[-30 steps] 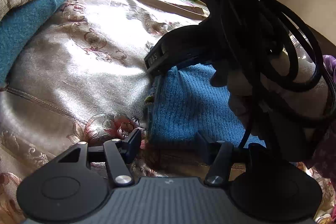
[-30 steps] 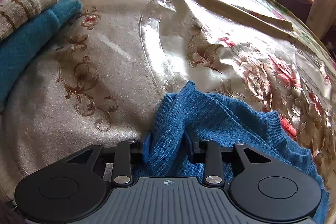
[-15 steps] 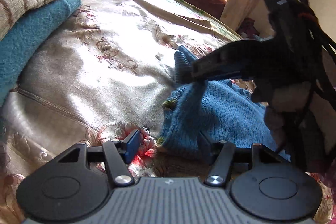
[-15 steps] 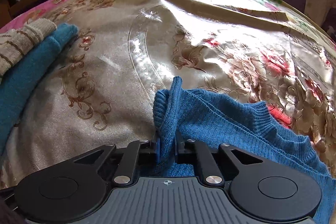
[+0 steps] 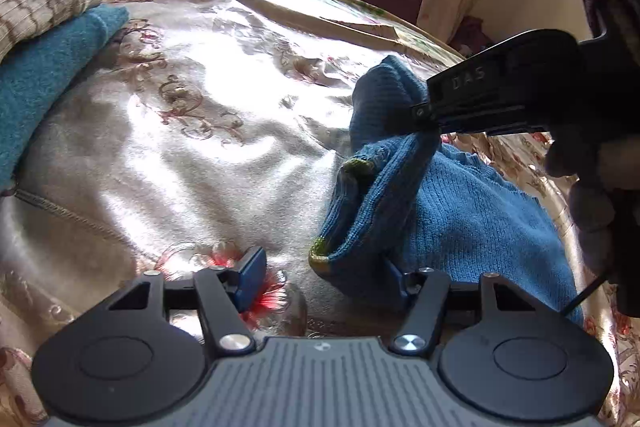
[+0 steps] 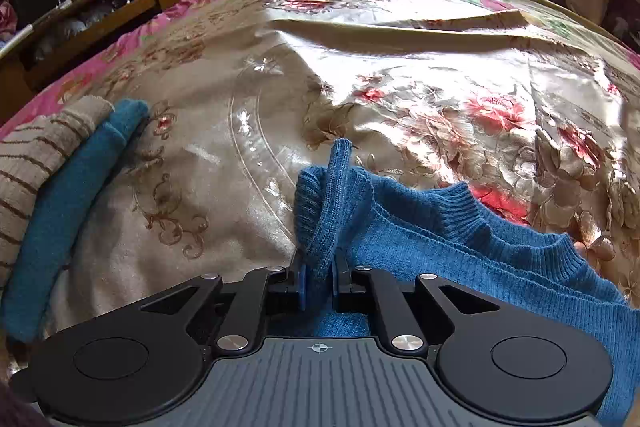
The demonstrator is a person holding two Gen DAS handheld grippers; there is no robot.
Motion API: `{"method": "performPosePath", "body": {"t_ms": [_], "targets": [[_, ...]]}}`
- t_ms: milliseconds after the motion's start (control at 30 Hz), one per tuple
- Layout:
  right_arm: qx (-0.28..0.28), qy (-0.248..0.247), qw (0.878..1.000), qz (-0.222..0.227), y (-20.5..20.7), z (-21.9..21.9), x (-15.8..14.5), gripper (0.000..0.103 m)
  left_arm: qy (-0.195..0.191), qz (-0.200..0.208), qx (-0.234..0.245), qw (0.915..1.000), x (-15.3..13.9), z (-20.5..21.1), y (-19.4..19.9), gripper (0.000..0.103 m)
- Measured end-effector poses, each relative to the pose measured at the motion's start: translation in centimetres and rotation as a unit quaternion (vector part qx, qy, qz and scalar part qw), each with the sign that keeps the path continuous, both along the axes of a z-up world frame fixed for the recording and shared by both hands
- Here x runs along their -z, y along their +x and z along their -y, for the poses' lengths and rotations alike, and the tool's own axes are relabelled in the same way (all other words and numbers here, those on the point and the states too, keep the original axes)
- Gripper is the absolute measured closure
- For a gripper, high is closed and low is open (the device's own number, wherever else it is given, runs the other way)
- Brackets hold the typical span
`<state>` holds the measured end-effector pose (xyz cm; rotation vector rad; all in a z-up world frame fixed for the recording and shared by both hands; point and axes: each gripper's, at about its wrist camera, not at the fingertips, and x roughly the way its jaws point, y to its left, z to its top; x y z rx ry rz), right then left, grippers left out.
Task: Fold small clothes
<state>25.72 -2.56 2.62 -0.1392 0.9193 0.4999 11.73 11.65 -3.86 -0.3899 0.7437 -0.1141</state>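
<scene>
A blue knit sweater (image 5: 460, 203) lies on the satin floral bedspread (image 5: 192, 147). My right gripper (image 6: 318, 281) is shut on a bunched corner of the blue sweater (image 6: 460, 251) and holds it lifted off the bed. It shows in the left wrist view (image 5: 424, 115) pinching that raised corner. My left gripper (image 5: 324, 277) is open low over the bed, with the sweater's hanging hem between its fingers, close to the right fingertip (image 5: 394, 277).
A folded stack of a teal sweater (image 6: 68, 203) and a beige striped one (image 6: 36, 163) lies at the left. A wooden cabinet (image 6: 120, 3) stands beyond the bed's left edge. Curtains and a window are at the far side.
My right gripper closed on the sweater's corner and raised it up and back. The left gripper stayed open and low while the hem swung in between its fingers.
</scene>
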Motion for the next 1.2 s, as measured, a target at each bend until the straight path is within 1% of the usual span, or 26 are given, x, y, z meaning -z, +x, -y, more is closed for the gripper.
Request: {"method": "performPosePath", "body": {"t_ms": [67, 100, 133, 167, 267, 333, 433, 533, 600, 667, 733, 833, 933, 1000, 1033, 1100, 1167, 1200], "targets": [[0.007, 0.016, 1.0, -0.002, 0.0, 1.1, -0.4, 0.093, -0.011, -0.005, 0.01, 0.9999, -0.2, 0.6, 0.6, 0.065], [0.01, 0.023, 1.0, -0.003, 0.0, 1.7, -0.5, 0.093, -0.016, -0.006, 0.014, 0.9998, -0.4, 0.9, 0.8, 0.069], [0.014, 0.032, 0.999, -0.003, 0.0, 2.5, -0.8, 0.093, -0.018, -0.004, 0.019, 0.9996, -0.7, 1.5, 1.0, 0.077], [0.018, 0.039, 0.999, -0.004, -0.1, 3.3, -1.0, 0.093, -0.017, -0.002, 0.025, 0.9995, -1.1, 2.1, 1.2, 0.079], [0.033, 0.059, 0.998, -0.001, -0.2, 6.2, -1.7, 0.093, -0.018, 0.015, 0.053, 0.9983, -2.7, 4.5, 1.4, 0.08], [0.048, 0.073, 0.996, -0.001, -0.3, 8.6, -2.2, 0.093, -0.017, 0.029, 0.082, 0.9961, -3.9, 6.6, 1.6, 0.08], [0.074, 0.095, 0.993, 0.002, -0.4, 12.7, -2.9, 0.093, -0.015, 0.044, 0.127, 0.9908, -5.6, 9.9, 1.9, 0.08], [0.101, 0.108, 0.989, 0.013, -1.0, 17.0, -3.7, 0.093, -0.016, 0.049, 0.17, 0.9841, -6.6, 13.6, 2.4, 0.08], [0.119, 0.113, 0.986, 0.018, -1.2, 19.8, -3.8, 0.093, -0.015, 0.045, 0.195, 0.9796, -6.5, 16.2, 2.9, 0.08], [0.14, 0.116, 0.983, 0.016, -1.2, 22.5, -3.2, 0.093, -0.003, 0.038, 0.215, 0.9759, -6.0, 18.9, 3.2, 0.08], [0.164, 0.118, 0.979, 0.003, -1.1, 25.0, -1.8, 0.093, 0.011, 0.026, 0.23, 0.9727, -5.0, 21.2, 3.5, 0.08], [0.195, 0.115, 0.974, -0.016, -1.4, 27.7, 0.7, 0.093, 0.036, 0.009, 0.249, 0.9678, -3.6, 23.7, 3.4, 0.08], [0.214, 0.122, 0.969, -0.028, -1.9, 29.6, 2.7, 0.093, 0.063, 0.001, 0.262, 0.9631, -2.9, 25.4, 3.0, 0.08], [0.224, 0.126, 0.966, -0.035, -2.1, 30.4, 3.6, 0.093, 0.076, 0.0, 0.264, 0.9616, -2.6, 26.2, 2.6, 0.08], [0.227, 0.129, 0.965, -0.035, -2.2, 30.6, 3.9, 0.092, 0.084, 0.004, 0.266, 0.9603, -2.7, 26.4, 2.1, 0.079], [0.229, 0.132, 0.964, -0.034, -2.2, 30.6, 4.1, 0.086, 0.101, 0.012, 0.273, 0.9566, -2.9, 26.9, 1.8, 0.073], [0.228, 0.134, 0.964, -0.036, -2.2, 30.7, 4.0, 0.085, 0.102, 0.014, 0.287, 0.9525, -3.1, 27.1, 1.1, 0.066], [0.227, 0.134, 0.964, -0.036, -2.3, 30.8, 3.8, 0.084, 0.1, 0.014, 0.293, 0.9507, -3.3, 26.9, 0.7, 0.064]]}}
